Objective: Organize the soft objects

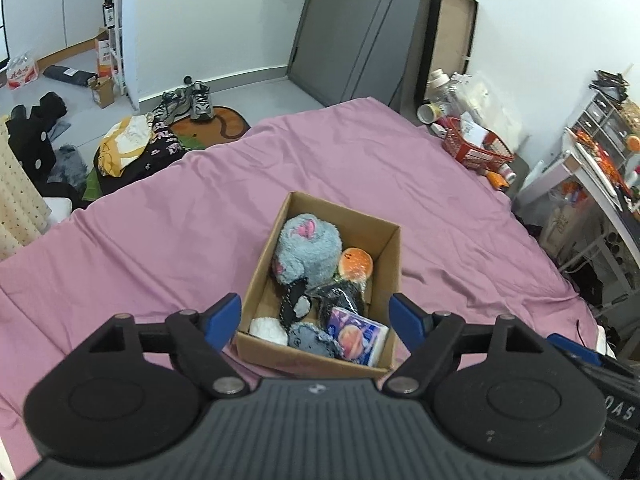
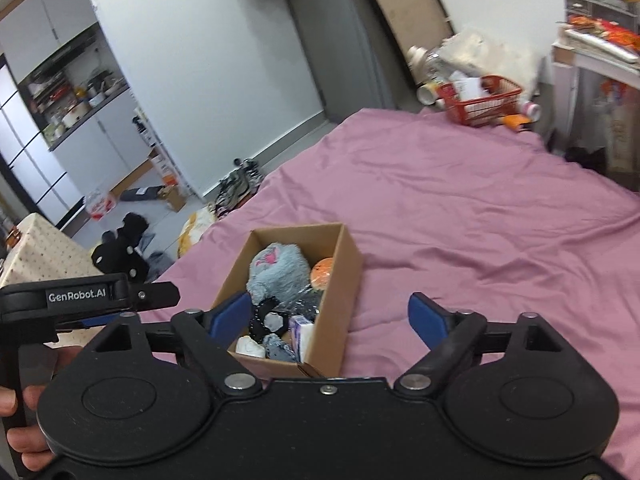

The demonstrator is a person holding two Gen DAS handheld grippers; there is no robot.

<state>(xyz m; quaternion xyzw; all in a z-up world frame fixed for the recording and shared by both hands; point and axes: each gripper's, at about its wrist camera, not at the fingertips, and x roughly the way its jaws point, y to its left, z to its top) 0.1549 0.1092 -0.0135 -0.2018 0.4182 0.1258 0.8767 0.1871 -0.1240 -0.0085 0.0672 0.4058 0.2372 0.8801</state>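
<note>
A cardboard box (image 1: 394, 256) (image 2: 348, 276) sits on the pink bedsheet (image 1: 160, 216) (image 2: 460, 208). Inside lie a grey plush with pink ears (image 1: 308, 248) (image 2: 280, 268), an orange burger-like squishy (image 1: 355, 263) (image 2: 322, 274), a black item (image 1: 340, 292) (image 2: 268, 320), a tissue pack (image 1: 358, 334) (image 2: 302, 332), a white soft ball (image 1: 269, 330) (image 2: 250, 346) and a small grey plush (image 1: 310, 336) (image 2: 278, 348). My left gripper (image 1: 316, 314) hovers above the box's near end, open with nothing between its fingers. My right gripper (image 2: 330, 316) hangs open over the box's near right corner, holding nothing.
A red basket (image 1: 476, 148) (image 2: 484, 100) with clutter stands at the bed's far corner. Shoes (image 1: 188, 102), clothes and bags lie on the floor to the left. A desk (image 1: 596, 184) is on the right. A hand (image 2: 16, 420) holds the left gripper's handle at the right wrist view's left edge.
</note>
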